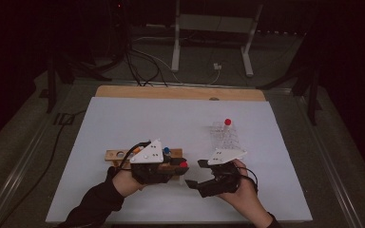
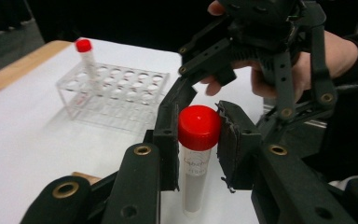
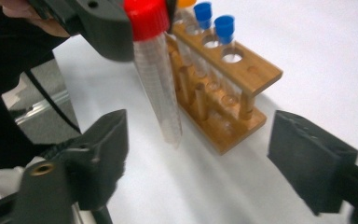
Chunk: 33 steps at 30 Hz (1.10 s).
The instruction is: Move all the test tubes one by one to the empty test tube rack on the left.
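Red-capped clear plastic tube (image 2: 196,154) hangs upright above the white table surface (image 1: 123,123), pinched at its cap between the jaws of your left gripper (image 2: 198,140), just in front of the wooden tube rack (image 3: 223,88) that holds blue-capped tubes (image 3: 223,29). Your right gripper (image 3: 196,158) points at the tube from close by, jaws spread wide and holding nothing. Faint printing on the tube wall is too blurred to read; a clear plastic rack (image 2: 114,93) with one red-capped tube (image 2: 86,58) stands farther back.

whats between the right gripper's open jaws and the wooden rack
The clear red-capped tube, held up by the left gripper, hangs between the right gripper and wooden rack in the right gripper view.
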Available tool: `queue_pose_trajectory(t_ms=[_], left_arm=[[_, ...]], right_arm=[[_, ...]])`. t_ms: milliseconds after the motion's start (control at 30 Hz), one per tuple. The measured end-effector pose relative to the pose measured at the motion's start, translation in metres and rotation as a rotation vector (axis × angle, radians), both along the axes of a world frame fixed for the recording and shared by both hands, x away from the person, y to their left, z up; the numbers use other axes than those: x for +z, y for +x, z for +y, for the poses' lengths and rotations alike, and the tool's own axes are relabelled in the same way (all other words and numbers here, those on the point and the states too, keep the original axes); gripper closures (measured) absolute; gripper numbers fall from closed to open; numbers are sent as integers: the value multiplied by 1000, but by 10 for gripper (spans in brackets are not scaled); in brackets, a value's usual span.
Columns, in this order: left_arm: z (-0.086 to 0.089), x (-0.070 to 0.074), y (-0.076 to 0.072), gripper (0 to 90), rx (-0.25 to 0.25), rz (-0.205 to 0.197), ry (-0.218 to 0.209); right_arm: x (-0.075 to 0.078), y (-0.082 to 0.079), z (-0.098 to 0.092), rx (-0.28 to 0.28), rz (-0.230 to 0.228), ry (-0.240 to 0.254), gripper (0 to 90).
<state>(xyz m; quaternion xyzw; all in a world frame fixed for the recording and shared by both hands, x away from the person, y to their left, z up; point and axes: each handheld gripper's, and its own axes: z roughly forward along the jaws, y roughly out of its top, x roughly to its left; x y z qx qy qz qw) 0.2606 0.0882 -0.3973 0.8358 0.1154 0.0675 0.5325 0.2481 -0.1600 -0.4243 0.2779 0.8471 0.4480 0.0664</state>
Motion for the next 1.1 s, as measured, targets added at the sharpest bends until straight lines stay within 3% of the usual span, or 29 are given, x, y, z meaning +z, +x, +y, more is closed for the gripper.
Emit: queue_pose_trajectory(t_ms=[200,300,633,1100], left_arm=[[11,9,0,718,26,-14,-7],[16,15,0,718,42,-28,-10],[34,24,1,718,99,-45,-15],[63,35,4,717,174,-69,-12]], right_arm=[[3,0,-7,-2,-8,37,38],[4,-1,-8,1,-22,30,3],[7,-2,-11,-11,-49,32,0],[7,-2,-11,-7,-52,37,0]])
